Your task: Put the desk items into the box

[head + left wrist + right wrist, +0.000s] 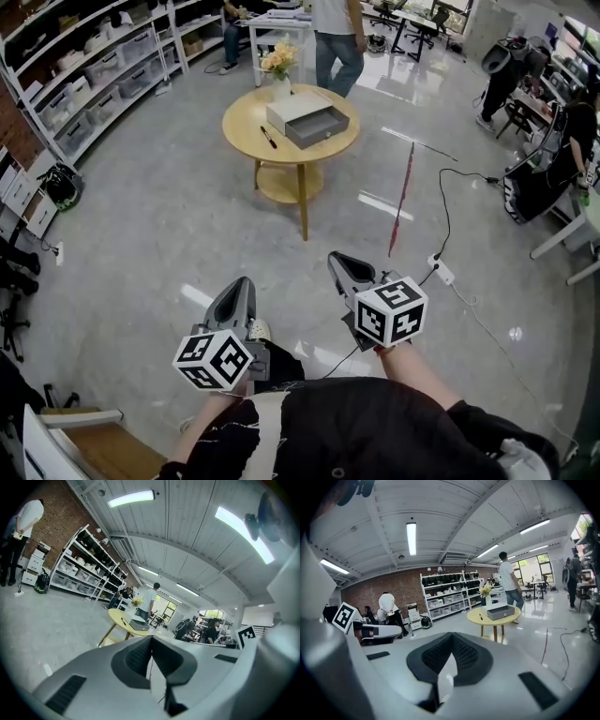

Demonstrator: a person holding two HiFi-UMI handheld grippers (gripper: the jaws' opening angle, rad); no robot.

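- The grey rectangular box has a pale top and a shallow drawer pulled open. It sits on the round yellow wooden table, well ahead of both grippers.
- A slim black pen lies on the tabletop just beside the box.
- The left gripper and right gripper are both clenched, with nothing between their jaws.

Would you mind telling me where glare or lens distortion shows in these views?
Head view: window glare on the glossy floor beyond the round table. Left gripper view: fisheye bending, ceiling lamp blown out. Right gripper view: same curvature, black corners.
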